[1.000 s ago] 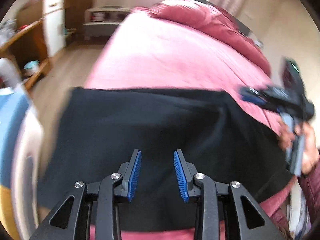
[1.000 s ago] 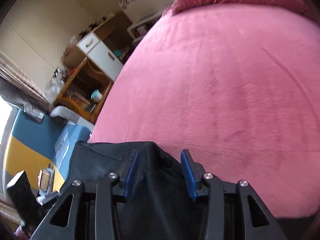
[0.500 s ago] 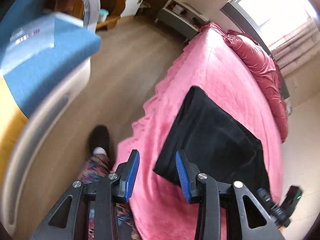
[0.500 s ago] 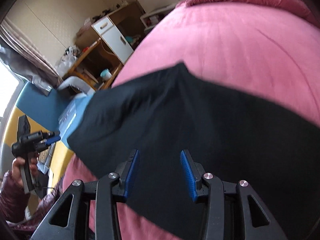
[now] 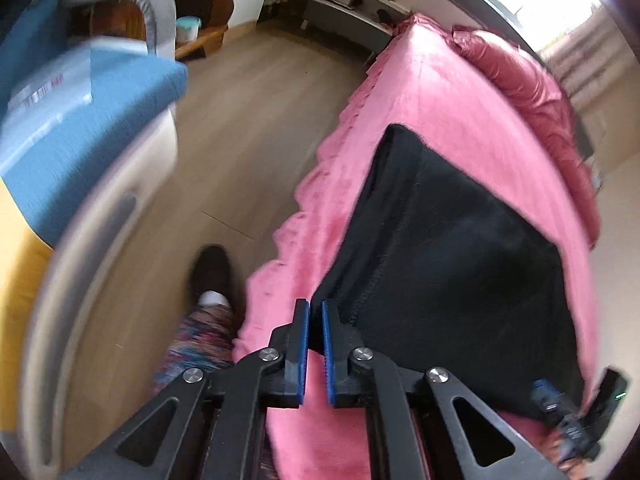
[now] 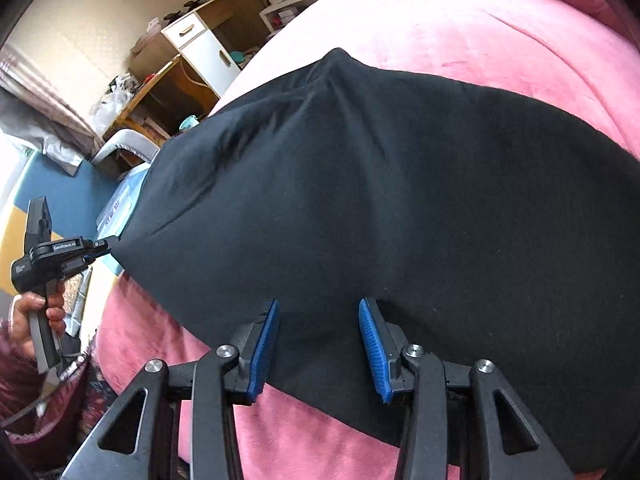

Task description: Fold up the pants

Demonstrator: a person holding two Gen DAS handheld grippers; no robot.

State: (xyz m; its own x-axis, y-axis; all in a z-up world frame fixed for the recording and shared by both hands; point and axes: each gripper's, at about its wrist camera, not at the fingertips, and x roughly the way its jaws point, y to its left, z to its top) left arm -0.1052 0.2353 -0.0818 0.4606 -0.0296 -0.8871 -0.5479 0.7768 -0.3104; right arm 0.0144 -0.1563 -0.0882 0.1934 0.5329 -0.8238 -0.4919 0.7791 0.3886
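The black pants (image 5: 448, 248) lie folded on the pink bed (image 5: 452, 92), near its front edge. My left gripper (image 5: 316, 320) is shut on the near left corner of the pants; in the right wrist view it (image 6: 100, 250) pinches that corner at the bed's edge. My right gripper (image 6: 318, 324) is open, its blue pads (image 6: 266, 344) just above the near edge of the pants (image 6: 400, 200), holding nothing. It also shows at the lower right of the left wrist view (image 5: 560, 404).
A blue and yellow chair (image 5: 72, 120) stands left of the bed across a strip of wooden floor (image 5: 240, 120). The person's leg and shoe (image 5: 210, 276) are by the bed edge. A wooden desk and white cabinet (image 6: 200, 48) stand at the back. A bunched red quilt (image 5: 532, 92) lies at the bed's far end.
My left gripper has closed on the pants' left corner. My right gripper has drawn back slightly and stays open over the pants.
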